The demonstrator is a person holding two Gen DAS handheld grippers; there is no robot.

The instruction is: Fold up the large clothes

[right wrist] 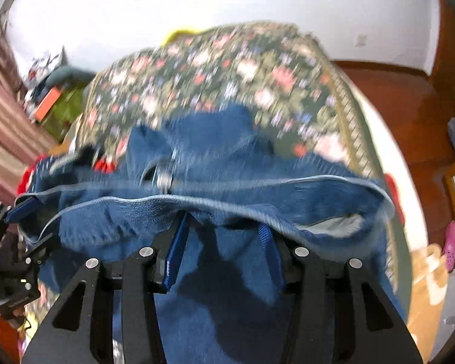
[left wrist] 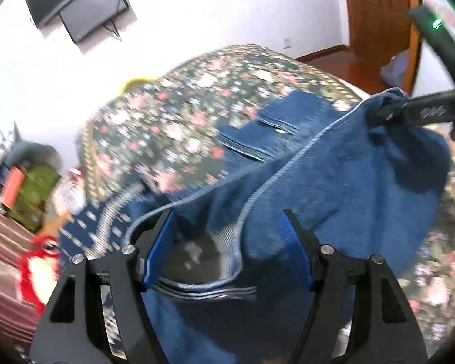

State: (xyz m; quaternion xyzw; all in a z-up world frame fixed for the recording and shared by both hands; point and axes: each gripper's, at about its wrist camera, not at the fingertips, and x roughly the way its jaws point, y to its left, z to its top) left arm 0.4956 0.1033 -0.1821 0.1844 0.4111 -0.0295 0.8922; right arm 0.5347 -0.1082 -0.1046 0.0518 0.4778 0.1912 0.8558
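A large blue denim garment (left wrist: 333, 182) with pale stitched seams hangs between both grippers above a floral bedspread (left wrist: 182, 115). My left gripper (left wrist: 227, 221) has its jaws spread wide, with the garment's hem draped over and between the blue fingers (left wrist: 160, 248). The right gripper (left wrist: 388, 112) shows at the upper right of the left wrist view, pinching a bunched corner. In the right wrist view the right gripper (right wrist: 224, 227) has denim (right wrist: 227, 288) between its blue fingers (right wrist: 176, 251), and the cloth hides the tips. The left gripper (right wrist: 24, 209) appears at the far left, at the hem.
The bed (right wrist: 227, 69) fills the middle. A red item (left wrist: 36, 270) lies at the left edge. A wall screen (left wrist: 85, 9) hangs above. Wooden floor (right wrist: 409, 106) and a door (left wrist: 379, 15) are on the right. Clutter (right wrist: 51, 97) sits left of the bed.
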